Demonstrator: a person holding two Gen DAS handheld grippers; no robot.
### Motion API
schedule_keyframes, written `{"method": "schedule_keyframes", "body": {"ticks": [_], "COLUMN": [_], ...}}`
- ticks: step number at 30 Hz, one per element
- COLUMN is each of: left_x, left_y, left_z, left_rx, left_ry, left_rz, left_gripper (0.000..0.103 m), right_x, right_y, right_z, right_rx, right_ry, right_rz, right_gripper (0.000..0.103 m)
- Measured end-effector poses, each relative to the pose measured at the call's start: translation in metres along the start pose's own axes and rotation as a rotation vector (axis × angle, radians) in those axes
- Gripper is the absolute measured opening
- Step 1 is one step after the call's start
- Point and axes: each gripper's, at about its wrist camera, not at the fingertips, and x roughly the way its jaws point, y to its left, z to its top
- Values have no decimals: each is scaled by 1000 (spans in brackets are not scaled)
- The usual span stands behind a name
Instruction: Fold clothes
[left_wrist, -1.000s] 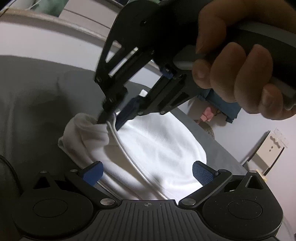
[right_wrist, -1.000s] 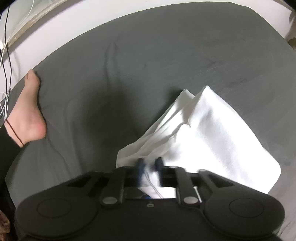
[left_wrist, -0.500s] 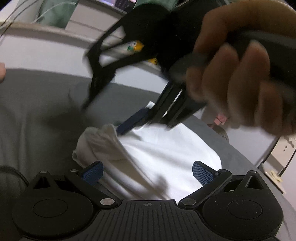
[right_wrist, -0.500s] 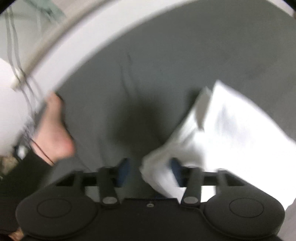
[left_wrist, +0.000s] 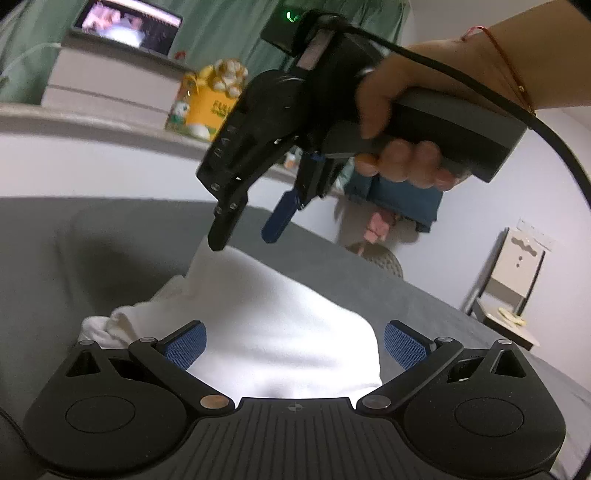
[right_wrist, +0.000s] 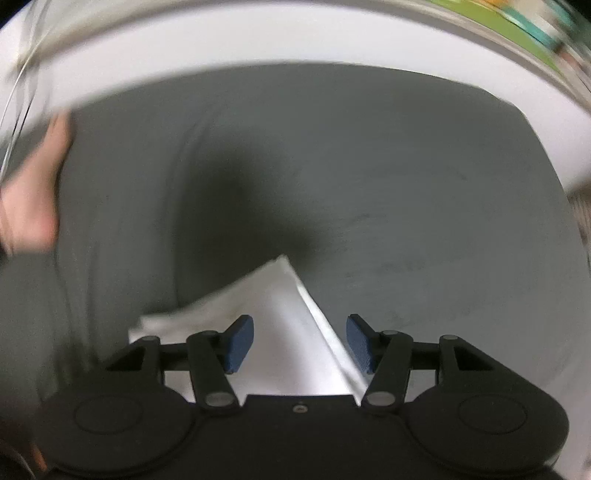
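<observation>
Your room is dim; the white garment (left_wrist: 280, 332) glares overexposed. The right wrist view smears with motion blur, a dark shadow on the grey sheet (right_wrist: 406, 166), edges bowed.

tongs (left_wrist: 291, 341): black, blue pads | wrist: red string (left_wrist: 506, 59)

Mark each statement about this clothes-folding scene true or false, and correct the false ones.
1. The white garment lies on a grey sheet. True.
2. The right gripper clamps the garment. False: its jaws stand open, clear above the cloth.
3. The left gripper is open. True.
4. The garment is spread out flat, unfolded. False: it lies folded in layers.
5. A bare foot rests on the sheet's edge. True.
</observation>
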Motion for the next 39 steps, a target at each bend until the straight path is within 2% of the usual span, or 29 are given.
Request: {"method": "schedule_keyframes", "body": {"ticks": [3, 7, 10, 12, 15, 18, 21, 25, 27, 29, 31, 33, 35, 38, 39], "left_x": [19, 35, 40, 40, 33, 31, 31, 31, 31, 28, 24, 20, 16, 14, 14], "left_y": [12, 27, 22, 17, 14, 10, 10, 14, 17, 18, 18, 18, 18, 19, 19], "left_z": [-1, -17, -27, -32, -34, -34, -34, -35, -34, -33, -33, -34, -33, -28, -28], "left_rx": [-44, -89, -58, -31, -14, -13, -15, -23, -50, -70, -87, -101, -113, -127, -128], "left_ry": [24, 51, 48, 40, 27, 0, -5, -7, 7, -22, -51, -80, -103, -126, -130], "left_rz": [52, 73, 104, 131, 179, 224, 244, 327, 311, 294, 278, 263, 258, 252, 250], "left_gripper": [103, 103, 103, 103, 103, 103, 103, 103, 103, 103, 103, 103, 103, 103, 103], "right_x": [5, 18, 31, 48, 68, 65, 75, 95, 103, 102, 96, 88, 81, 87, 89], "right_y": [3, 0, -9, -3, -2, -11, -16, -28, -36, -43, -47, -48, -47, -41, -36], "right_z": [0, 6, 9, 9, 7, 9, 11, 7, 0, -3, -6, -9, -11, -12, -12], "right_rx": [-179, -255, -263, -249, -240, -204, -146, 3, 67, 110, 110, 87, 82, 87, 63], "right_ry": [29, 49, 35, 38, 5, -71, -94, -176, -173, -178, -173, -179, -199, -196, -181], "right_rz": [15, 93, 174, 210, 242, 259, 291, 313, 343, 377, 388, 374, 367, 385, 381], "right_gripper": [54, 48, 35, 13, 10, 9, 9, 7, 7, 8, 14, 40, 49, 49, 40]}}
